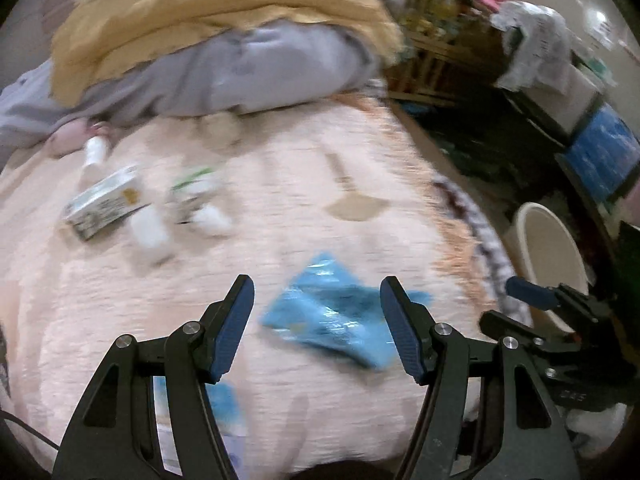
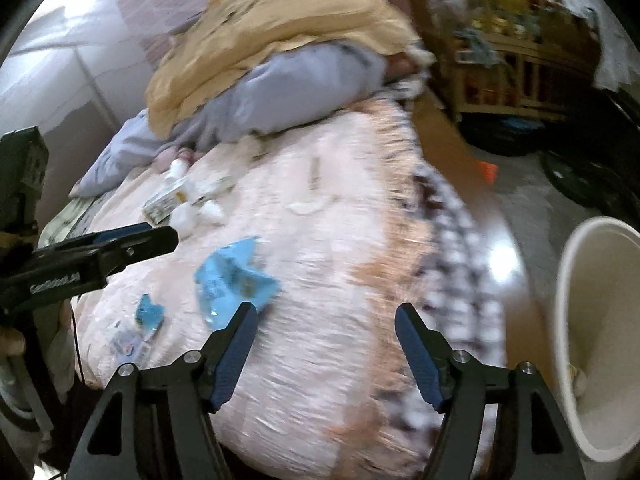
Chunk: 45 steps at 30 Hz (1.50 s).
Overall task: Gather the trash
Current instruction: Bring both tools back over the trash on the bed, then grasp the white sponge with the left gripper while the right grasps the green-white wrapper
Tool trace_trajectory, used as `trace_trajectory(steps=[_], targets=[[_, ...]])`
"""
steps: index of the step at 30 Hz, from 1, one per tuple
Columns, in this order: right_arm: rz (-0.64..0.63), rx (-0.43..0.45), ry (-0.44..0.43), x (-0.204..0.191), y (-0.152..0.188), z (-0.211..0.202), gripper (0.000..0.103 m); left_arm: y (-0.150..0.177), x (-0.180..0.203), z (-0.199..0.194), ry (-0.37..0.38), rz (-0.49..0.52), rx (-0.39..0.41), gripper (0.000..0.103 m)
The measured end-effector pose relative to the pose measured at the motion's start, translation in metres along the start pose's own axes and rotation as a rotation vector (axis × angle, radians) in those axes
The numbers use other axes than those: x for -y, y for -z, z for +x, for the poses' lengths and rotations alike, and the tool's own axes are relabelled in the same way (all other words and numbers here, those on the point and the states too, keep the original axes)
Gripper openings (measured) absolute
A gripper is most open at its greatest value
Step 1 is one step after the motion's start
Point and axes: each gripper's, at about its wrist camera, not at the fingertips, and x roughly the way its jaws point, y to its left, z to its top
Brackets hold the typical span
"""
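Observation:
A crumpled blue wrapper (image 1: 332, 312) (image 2: 232, 276) lies on the pink blanket (image 1: 320, 208). My left gripper (image 1: 317, 284) hovers over it, open, the wrapper showing between its fingers but untouched. A smaller blue wrapper (image 2: 150, 314) lies closer to the bed's edge. Farther back are a small printed box (image 1: 104, 204) (image 2: 166, 200) and white bottles (image 1: 148, 228) (image 2: 188, 212). My right gripper (image 2: 326, 310) is open and empty above the blanket's right side. A cream bin (image 2: 600, 300) (image 1: 548, 248) stands on the floor at the right.
A yellow cover (image 1: 208, 4) and a grey pillow (image 1: 248, 76) are heaped at the bed's far end. A wooden shelf (image 2: 500, 52) full of things stands beyond the bed. Dark items and a blue box (image 1: 600, 156) crowd the floor on the right.

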Motion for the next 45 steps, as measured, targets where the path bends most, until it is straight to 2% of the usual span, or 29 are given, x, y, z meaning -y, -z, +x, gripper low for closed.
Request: trace_trajectory(steps=[6,14,20,22,23,24,27,32,38,39,40,45], targets=[[-0.096,-0.050,-0.011,-0.042,-0.018,0.028,0.069,0.003,-0.072,0.015,-0.083,-0.105,-0.022,0.064],[-0.156,-0.069,-0.043,-0.074,-0.049,0.058,0.071,-0.013,-0.152,0.066,-0.066,-0.297,-0.042,0.064],[-0.192,-0.107,-0.056,-0.098,-0.090,0.090,0.074,-0.028,-0.170,0.108,-0.069,-0.323,-0.100,0.064],[-0.202,-0.120,-0.061,-0.108,-0.105,0.103,0.076,-0.026,-0.177,0.112,-0.066,-0.330,-0.116,0.054],[-0.209,-0.128,-0.063,-0.114,-0.113,0.112,0.076,-0.024,-0.181,0.112,-0.044,-0.336,-0.122,0.041],[-0.216,-0.134,-0.060,-0.119,-0.120,0.120,0.076,-0.023,-0.184,0.109,-0.010,-0.338,-0.128,0.039],[-0.239,-0.160,-0.058,-0.138,-0.137,0.150,0.077,-0.019,-0.186,0.092,-0.040,-0.299,-0.108,0.037],[-0.241,-0.231,-0.050,-0.164,-0.154,0.210,0.077,-0.011,-0.186,0.076,-0.024,-0.268,-0.110,0.037],[-0.264,-0.317,0.008,-0.177,-0.154,0.270,0.077,-0.007,-0.184,0.079,-0.012,-0.281,-0.122,0.037],[-0.259,-0.315,0.012,-0.176,-0.154,0.272,0.064,-0.007,-0.183,0.080,-0.010,-0.282,-0.122,0.037],[-0.241,-0.299,0.006,-0.172,-0.153,0.271,0.041,-0.008,-0.183,0.081,-0.009,-0.282,-0.121,0.037],[-0.231,-0.235,-0.042,-0.164,-0.155,0.237,0.039,-0.008,-0.178,0.072,0.007,-0.278,-0.108,0.037]])
